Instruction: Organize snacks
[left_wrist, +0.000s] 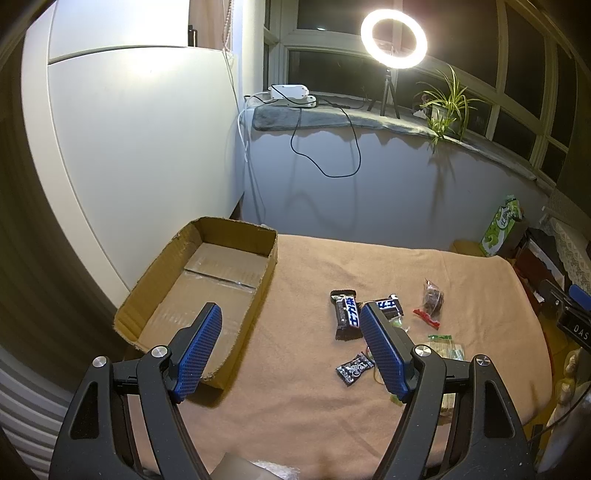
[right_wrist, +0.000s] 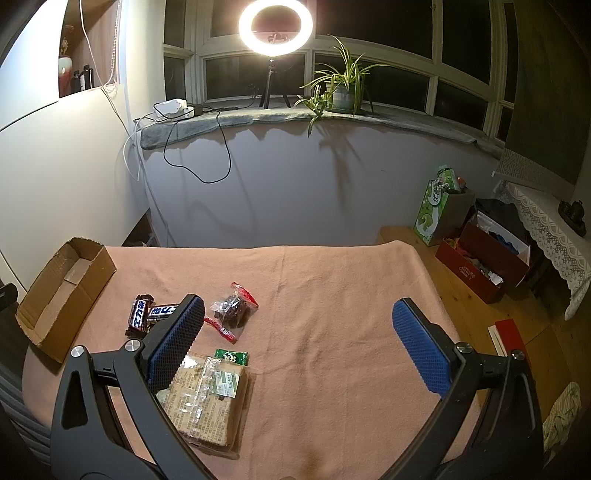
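Both grippers, left gripper (left_wrist: 290, 334) and right gripper (right_wrist: 297, 326), hang wide open holding nothing, the cardboard box (left_wrist: 147, 306) sits bare, and every snack, chocolate bars (left_wrist: 347, 314) included, awaits sorting.

A home room at night: dark bay windows (right_wrist: 369, 33) at the far side, a potted spider plant (right_wrist: 341, 86) on the cushioned sill, a ring light (right_wrist: 275, 26) beside it, and a lace-covered cabinet (right_wrist: 550, 225) at right.

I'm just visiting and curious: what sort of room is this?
Probably a room in someone's home: a potted plant on a bay-window sill, a lace-covered side table, and a ring light added for filming.
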